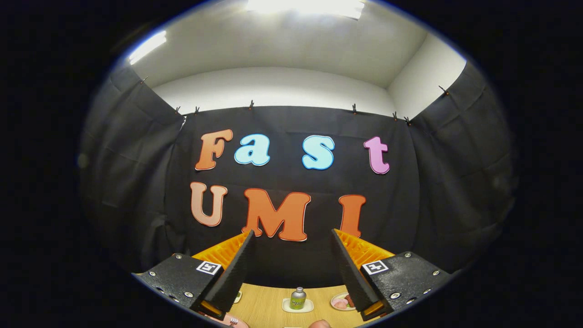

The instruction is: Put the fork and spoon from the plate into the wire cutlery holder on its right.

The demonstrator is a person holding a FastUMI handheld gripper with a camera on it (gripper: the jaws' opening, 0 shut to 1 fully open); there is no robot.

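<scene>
A small plate [340,301] is seen on the wooden table [266,303], just beside the right-hand finger; reddish and pink pieces lie on it, too small to identify. Whether this is the task's plate cannot be told. A pale square dish [297,306] sits between the fingers further out, with a small can [298,298] with a silver cap standing upright in it. A pink rim [233,321] is glimpsed under the left-hand finger, with something that could be fork tines on it; it cannot be told for sure. A small pale item [238,296] is partly hidden behind the same finger.

The gripper [292,269] is held high and tilted up, pointed at the black cloth wall [432,182] rather than at the table. The fingers are spread wide apart and nothing is gripped between them.

A rounded pinkish shape [319,324] is seen at the near table edge, possibly a fingertip. White wall and ceiling lights are seen above the cloth.
</scene>
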